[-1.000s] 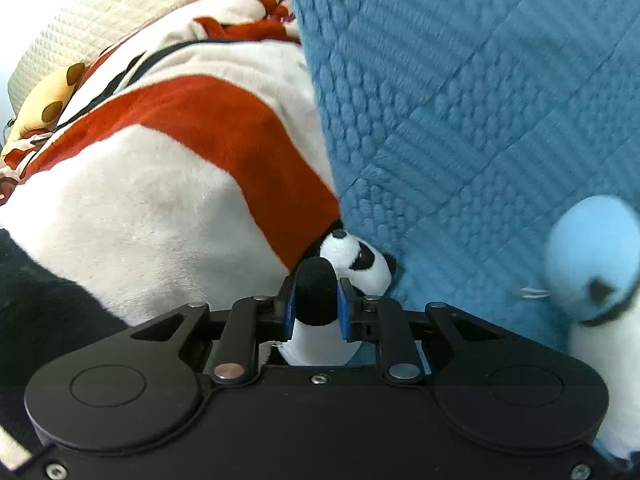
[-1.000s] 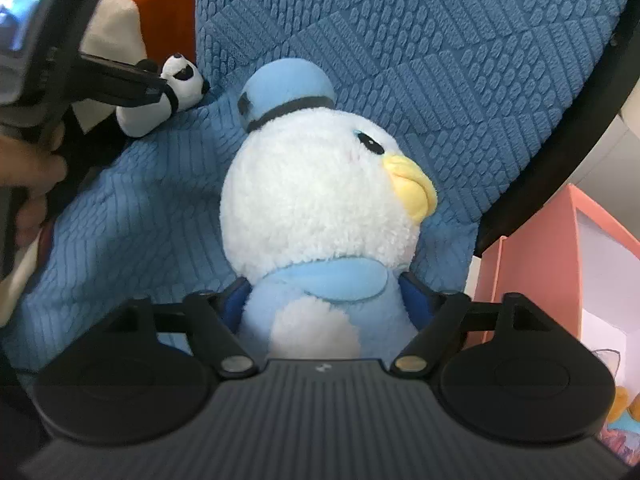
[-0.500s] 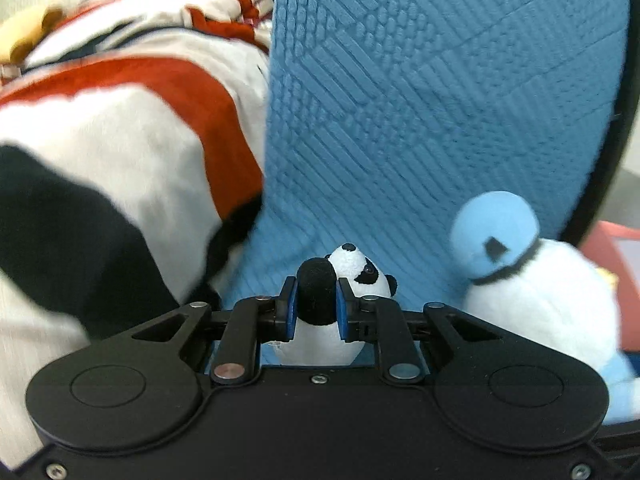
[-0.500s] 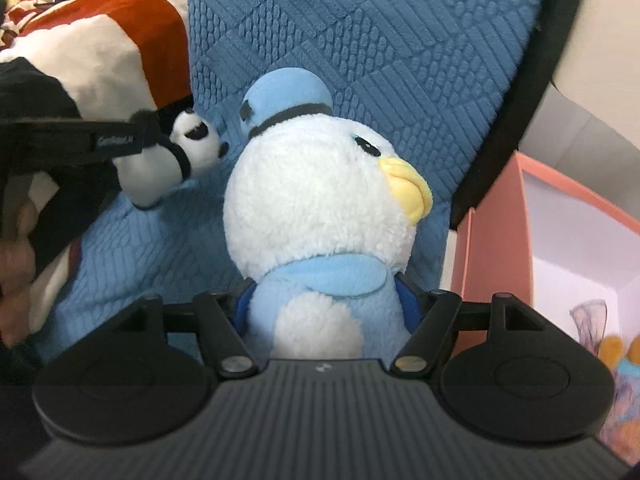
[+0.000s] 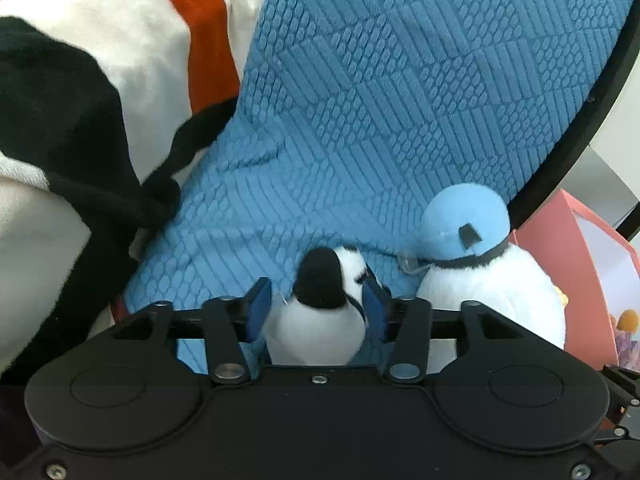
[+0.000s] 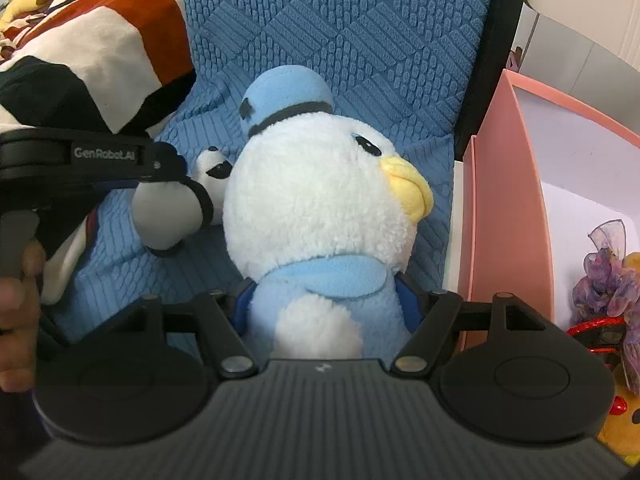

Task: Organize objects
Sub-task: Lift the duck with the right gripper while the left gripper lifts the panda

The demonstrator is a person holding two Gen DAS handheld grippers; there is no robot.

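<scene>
A small panda plush [image 5: 316, 312] sits between the fingers of my left gripper [image 5: 316, 308], whose jaws stand apart and loose around it. The panda plush also shows in the right wrist view [image 6: 168, 208], beside the left gripper [image 6: 168, 168]. A white and light-blue bird plush [image 6: 320, 208] with a blue hat and yellow beak is held at its body by my right gripper [image 6: 324, 308]. The bird plush stands just right of the panda in the left wrist view [image 5: 484, 276]. Both plushes rest against a blue textured cushion [image 5: 400, 100].
A large red, white and black plush blanket [image 5: 80, 80] lies to the left. A pink open box [image 6: 508, 208] stands to the right, beyond a black frame edge [image 6: 488, 40]. Purple and yellow toys [image 6: 608, 292] sit at the far right.
My left gripper has opened around the panda and moved right, close beside the bird plush. The right gripper, still holding the bird, has shifted so the pink box shows more.
</scene>
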